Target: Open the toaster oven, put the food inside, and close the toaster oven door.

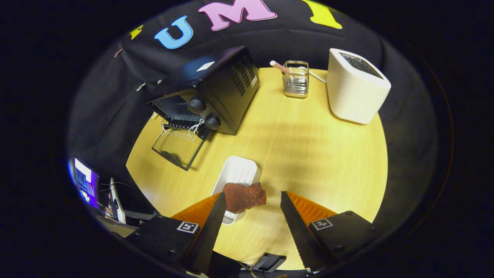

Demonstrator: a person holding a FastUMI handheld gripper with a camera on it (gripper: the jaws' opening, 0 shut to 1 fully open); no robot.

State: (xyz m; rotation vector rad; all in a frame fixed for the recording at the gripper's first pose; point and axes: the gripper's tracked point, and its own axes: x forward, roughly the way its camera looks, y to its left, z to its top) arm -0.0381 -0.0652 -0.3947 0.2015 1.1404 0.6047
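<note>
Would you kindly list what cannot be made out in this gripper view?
- Black toaster oven interior: dark, behind the wire rack.
- White ridged tray: near end hidden by the reddish-brown food chunk.
- Open tongs: whether a finger touches the chunk is unclear.
- Wire basket contents: too small.

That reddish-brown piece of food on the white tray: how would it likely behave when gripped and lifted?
The food looks like a chunky, irregular slab, so probably stiff, not floppy. Its rough faces should resist slipping. It overhangs the white tray, which seems light and may shift. The gripper is open, one finger beside the food.
</note>
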